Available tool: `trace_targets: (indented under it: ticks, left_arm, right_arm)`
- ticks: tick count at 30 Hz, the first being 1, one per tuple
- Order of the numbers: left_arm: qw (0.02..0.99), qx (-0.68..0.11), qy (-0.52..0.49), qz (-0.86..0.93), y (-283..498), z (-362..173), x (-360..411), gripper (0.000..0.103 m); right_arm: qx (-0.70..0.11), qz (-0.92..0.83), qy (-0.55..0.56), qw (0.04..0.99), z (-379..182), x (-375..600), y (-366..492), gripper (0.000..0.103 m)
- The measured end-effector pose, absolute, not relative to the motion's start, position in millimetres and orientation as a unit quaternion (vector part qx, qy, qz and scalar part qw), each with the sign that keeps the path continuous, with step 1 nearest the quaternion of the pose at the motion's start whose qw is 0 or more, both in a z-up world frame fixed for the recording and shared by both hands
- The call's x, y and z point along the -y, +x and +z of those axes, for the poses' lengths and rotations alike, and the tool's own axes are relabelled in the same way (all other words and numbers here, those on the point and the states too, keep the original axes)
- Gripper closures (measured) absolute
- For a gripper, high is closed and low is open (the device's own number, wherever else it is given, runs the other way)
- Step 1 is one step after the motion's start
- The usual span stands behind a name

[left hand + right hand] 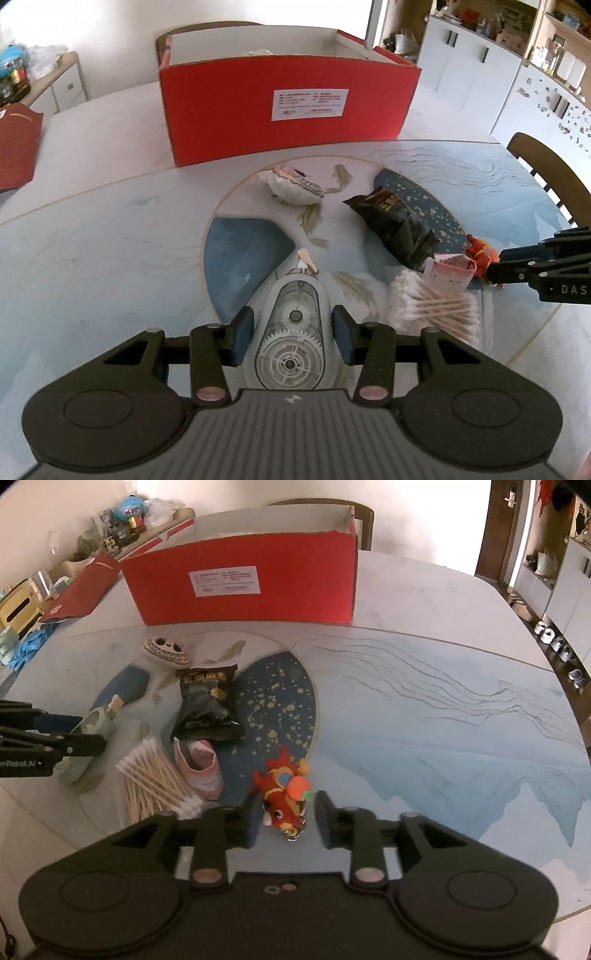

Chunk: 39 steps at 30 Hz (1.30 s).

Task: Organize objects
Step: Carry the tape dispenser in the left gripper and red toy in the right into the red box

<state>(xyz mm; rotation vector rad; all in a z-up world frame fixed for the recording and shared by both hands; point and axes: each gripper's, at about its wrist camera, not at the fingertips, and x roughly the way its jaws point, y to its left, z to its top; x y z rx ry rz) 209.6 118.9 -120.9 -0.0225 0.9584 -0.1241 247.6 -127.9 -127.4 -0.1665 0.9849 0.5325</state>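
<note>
My left gripper (292, 334) is shut on a pale green correction-tape dispenser (291, 354), its blue pads pressing both sides. From the right wrist view the dispenser (88, 731) sits in that gripper (74, 746) at the left edge. My right gripper (286, 818) is open around a red and orange plush toy (282, 790) lying on the table; the right pad stands clear of it. The open red box (288, 107) (243, 583) stands at the back. Cotton swabs (155, 779), a pink packet (201, 768), a black snack bag (207, 705) and a toothy plush (166, 650) lie between.
The patterned table (443, 720) stretches bare to the right. A red paper bag (85, 587) and blue gloves (29, 646) lie at the far left. A wooden chair (546, 166) stands by the table's right edge, another behind the box.
</note>
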Motion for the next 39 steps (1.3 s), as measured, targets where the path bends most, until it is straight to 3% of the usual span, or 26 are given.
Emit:
trace_targets:
  ticks: [2,8,22,39]
  left_arm:
    - [0.886,-0.461,-0.014,-0.056,207.1,-121.0,-120.5,0.059]
    - [0.885,-0.463,-0.018,-0.046,201.8,-120.3,-122.0,0.059]
    - [0.886,-0.463,-0.027,-0.027,198.5,-116.3,-119.7,0.059]
    - [0.897,-0.438,-0.051,-0.038,192.2,-68.0,-88.4,0.059]
  right_arm:
    - [-0.465,0.254,-0.084,0.844,-128.5,126.2,248.1,0.056]
    - [-0.461,0.256,-0.104,0.843,-133.5,114.5,253.1,0.056]
    - [-0.463,0.262,-0.126,0.837,-129.2,112.9,245.6,0.065]
    - [-0.424,0.288,-0.091,0.854,-59.5,141.4,236.3,0.065]
